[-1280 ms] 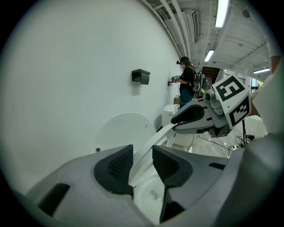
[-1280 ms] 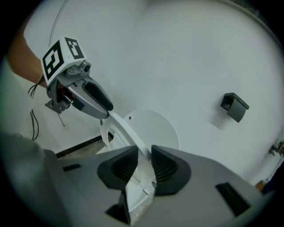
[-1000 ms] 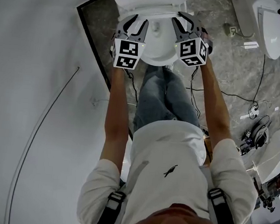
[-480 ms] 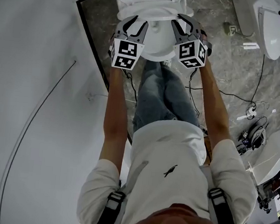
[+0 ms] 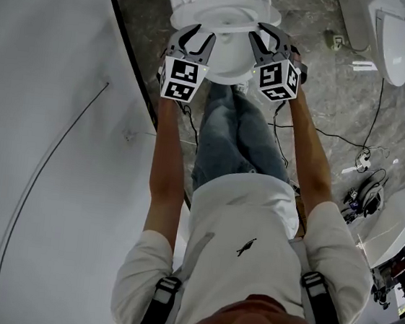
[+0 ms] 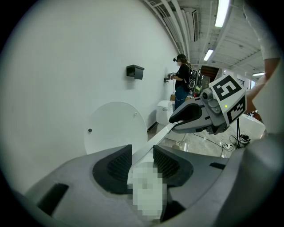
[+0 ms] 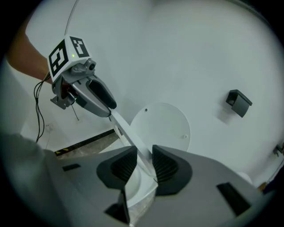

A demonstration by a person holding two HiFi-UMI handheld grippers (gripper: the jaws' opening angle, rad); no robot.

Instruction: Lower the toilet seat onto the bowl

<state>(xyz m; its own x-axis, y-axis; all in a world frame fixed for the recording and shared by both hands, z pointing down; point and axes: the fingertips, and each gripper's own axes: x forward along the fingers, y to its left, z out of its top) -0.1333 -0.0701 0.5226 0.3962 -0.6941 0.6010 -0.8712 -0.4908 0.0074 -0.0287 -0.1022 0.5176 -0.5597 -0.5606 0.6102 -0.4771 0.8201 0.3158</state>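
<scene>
The white toilet seat (image 5: 205,14) stands part-way down, tilted over the bowl (image 5: 228,67), with the round lid (image 7: 162,126) upright behind it. My left gripper (image 5: 197,33) grips the seat's left front rim and my right gripper (image 5: 269,33) its right front rim. In the left gripper view the seat's edge (image 6: 159,133) runs between the pads of the left gripper (image 6: 142,162) and on to the right gripper (image 6: 195,115). In the right gripper view the seat (image 7: 126,131) lies between the right gripper's (image 7: 141,166) pads. Both pairs of jaws have just been opening a little, and their pads still lie against the seat.
A white wall rises on the left. A second toilet (image 5: 390,41) stands at the far right, with cables (image 5: 363,158) across the stone floor. The person's legs (image 5: 234,139) stand close before the bowl. A black box (image 6: 134,71) hangs on the wall; another person (image 6: 182,82) stands far off.
Both grippers have come slightly toward the person and down with the seat between their jaws. More of the seat's ring now shows in the head view.
</scene>
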